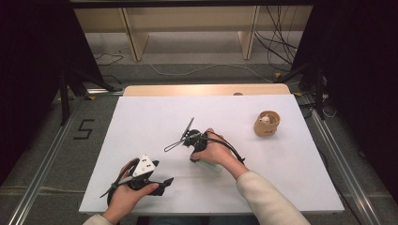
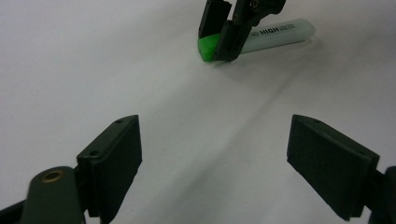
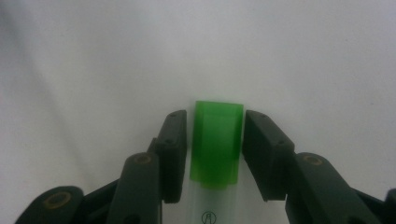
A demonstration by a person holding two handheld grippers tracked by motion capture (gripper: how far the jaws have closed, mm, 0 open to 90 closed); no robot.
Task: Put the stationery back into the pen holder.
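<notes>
The white table (image 1: 155,117) is bare across most of its top, which leaves both hands room to work near the front edge. Well apart at the far right stands a small tan cup (image 1: 267,123) with something pale inside that is too small to make out; it looks parked out of the way. On the floor at left a black "5" (image 1: 83,129) is marked, probably a station number. The left gripper (image 1: 162,183) rests low at the front left with its jaws spread wide and nothing between them, aimed toward the other hand, so I judge it is waiting its turn. The right gripper (image 3: 215,149) is tipped down onto the table at mid-front, its jaws pressed against the two sides of the green cap (image 3: 217,140) of a highlighter (image 2: 275,35) that lies flat on the table just under the right hand (image 1: 213,150). Gripping the cap and not the pale barrel suggests either a pickup by that end or a hold for pulling the cap off; which is meant cannot be told. The barrel reads "HIGH" in dark capitals, with smaller print after it too fine to read, and a small circled mark sits near the cap
</notes>
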